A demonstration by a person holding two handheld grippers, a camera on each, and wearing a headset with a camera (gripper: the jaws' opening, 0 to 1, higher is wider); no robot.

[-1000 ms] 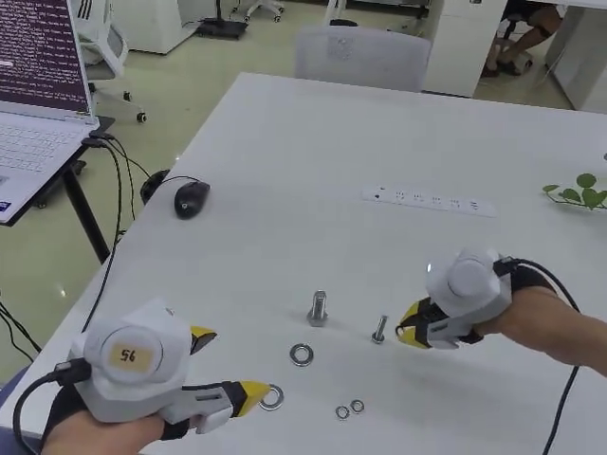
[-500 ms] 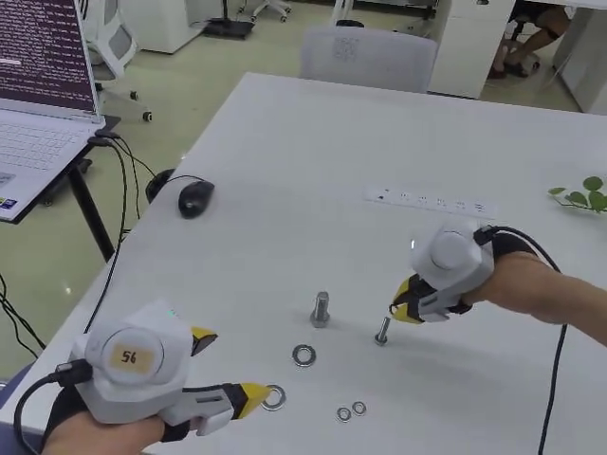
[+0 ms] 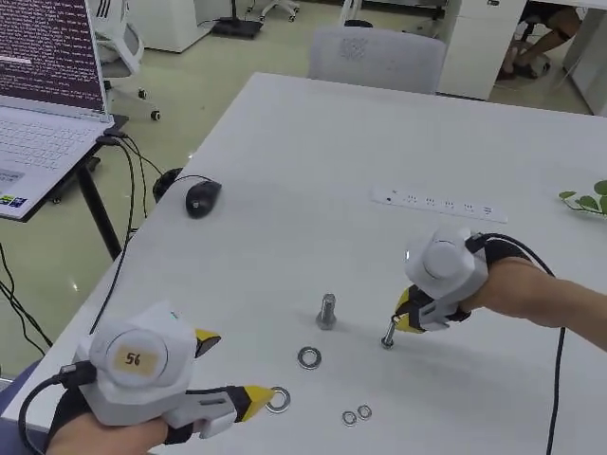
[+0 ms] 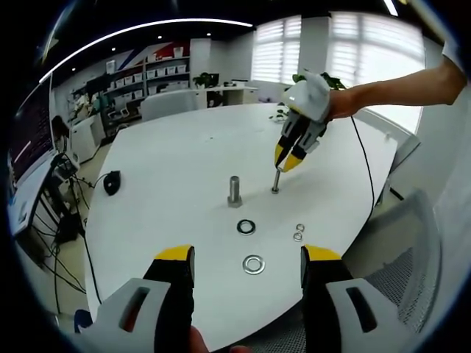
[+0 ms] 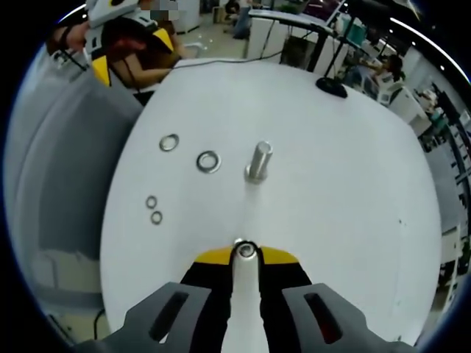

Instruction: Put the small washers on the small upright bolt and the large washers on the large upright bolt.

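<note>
The right gripper (image 3: 406, 320) hangs directly over the small bolt (image 3: 389, 333), which stands just right of the large bolt (image 3: 327, 311). Its jaws are pinched nearly together on what I take for a small washer (image 5: 246, 250). It is too small to rule out the bolt's own top.

The step in hand looks to be threading that washer onto the small bolt, so next the hole must line up with the shank before release.

Nearer the person than the large bolt lie two loose small washers (image 3: 350, 418) and two large washers. One large washer (image 3: 309, 357) is close to the bolt. The other large washer (image 3: 278, 399) lies farther off, just ahead of the spread, empty jaws of the left gripper (image 3: 230, 367).

In the right gripper view the small bolt's shank is hidden beneath the tips.
</note>
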